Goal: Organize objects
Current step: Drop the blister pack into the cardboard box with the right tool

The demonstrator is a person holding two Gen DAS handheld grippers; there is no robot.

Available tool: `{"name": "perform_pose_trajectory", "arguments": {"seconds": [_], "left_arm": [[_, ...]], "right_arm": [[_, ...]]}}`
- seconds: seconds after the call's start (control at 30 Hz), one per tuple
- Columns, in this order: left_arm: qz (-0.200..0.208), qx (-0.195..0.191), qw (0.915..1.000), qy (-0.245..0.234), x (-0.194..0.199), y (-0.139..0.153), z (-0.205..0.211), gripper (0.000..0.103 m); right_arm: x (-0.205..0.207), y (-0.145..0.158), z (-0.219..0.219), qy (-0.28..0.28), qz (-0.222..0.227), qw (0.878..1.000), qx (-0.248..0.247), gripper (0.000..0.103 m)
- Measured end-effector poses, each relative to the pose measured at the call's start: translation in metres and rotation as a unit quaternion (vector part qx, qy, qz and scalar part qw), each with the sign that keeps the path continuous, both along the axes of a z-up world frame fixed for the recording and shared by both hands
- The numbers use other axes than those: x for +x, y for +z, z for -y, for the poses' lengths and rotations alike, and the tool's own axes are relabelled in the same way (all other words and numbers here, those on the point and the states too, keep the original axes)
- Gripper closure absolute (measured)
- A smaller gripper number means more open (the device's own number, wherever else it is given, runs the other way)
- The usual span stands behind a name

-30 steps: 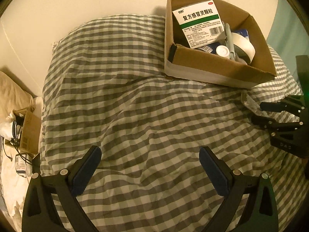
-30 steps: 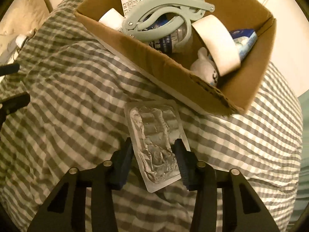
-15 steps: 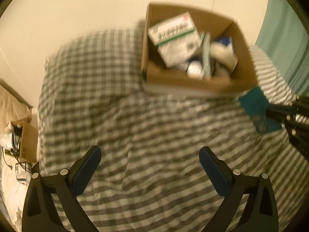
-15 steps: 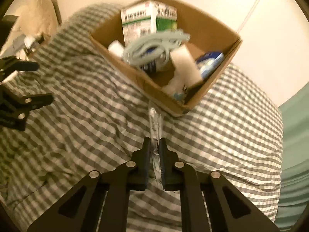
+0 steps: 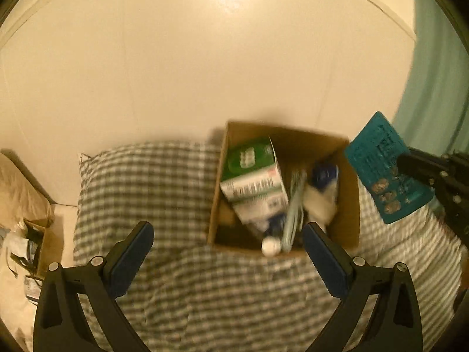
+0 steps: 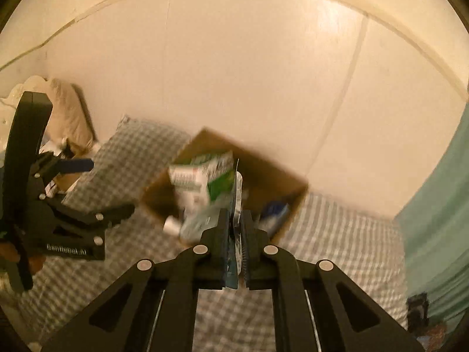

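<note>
Right gripper [image 6: 234,220]: its jaws were pressed tight on a blister pack [image 5: 384,173], held edge-on in the right wrist view, up in the air beside the box.
Blister pack: teal-backed, foil bubbles showing; in the left wrist view it hung at the box's right rim, off the bedding.
Left gripper [image 5: 228,252]: fingers spread wide, nothing between them, poised over the checked bedspread [image 5: 152,182].
Cardboard box [image 5: 346,205]: sat open on the bedspread against the cream wall [image 5: 205,58].
Box contents: a green-and-white medicine carton [image 5: 252,187] leaning inside, with a small white bottle [image 5: 271,246] at the near wall; the rest was too blurred to name.
Far right: a teal curtain [image 6: 439,205].
</note>
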State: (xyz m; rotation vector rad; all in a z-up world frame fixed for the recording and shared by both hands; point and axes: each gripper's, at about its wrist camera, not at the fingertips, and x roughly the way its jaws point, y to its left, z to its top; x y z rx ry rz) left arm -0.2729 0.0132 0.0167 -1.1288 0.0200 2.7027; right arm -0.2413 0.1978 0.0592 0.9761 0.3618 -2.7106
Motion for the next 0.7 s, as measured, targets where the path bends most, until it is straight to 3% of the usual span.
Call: {"name": "perform_pose_trajectory", "arguments": {"seconds": [0.13, 0.3, 0.4, 0.53, 0.57, 0.63, 0.7], "left_arm": [[-0.014, 0.012, 0.9998, 0.001, -0.022, 0.004, 0.001, 0.000], [0.005, 0.010, 0.9999, 0.007, -0.046, -0.016, 0.000, 0.000], [0.027, 0.012, 0.9995, 0.008, -0.051, -0.034, -0.001, 0.000], [0.042, 0.009, 0.9990, 0.008, -0.047, -0.040, -0.004, 0.000], [0.041, 0.010, 0.9991, 0.009, -0.045, -0.038, -0.004, 0.000], [0.037, 0.012, 0.9992, 0.009, -0.039, -0.030, -0.004, 0.000], [0.026, 0.013, 0.9995, 0.010, -0.028, -0.014, -0.003, 0.000]], "right_arm": [[-0.043, -0.001, 0.007, -0.009, -0.002, 1.000, 0.019, 0.096], [-0.099, -0.043, -0.001, -0.035, 0.043, 0.998, 0.010, 0.096], [-0.113, -0.058, -0.009, -0.041, 0.061, 0.997, -0.008, 0.096], [-0.112, -0.050, -0.013, -0.043, 0.055, 0.997, -0.020, 0.094], [-0.109, -0.046, -0.011, -0.047, 0.047, 0.998, -0.017, 0.091], [-0.102, -0.035, -0.013, -0.049, 0.042, 0.997, -0.029, 0.066], [-0.094, -0.026, -0.012, -0.058, 0.030, 0.997, -0.032, 0.057]]}}
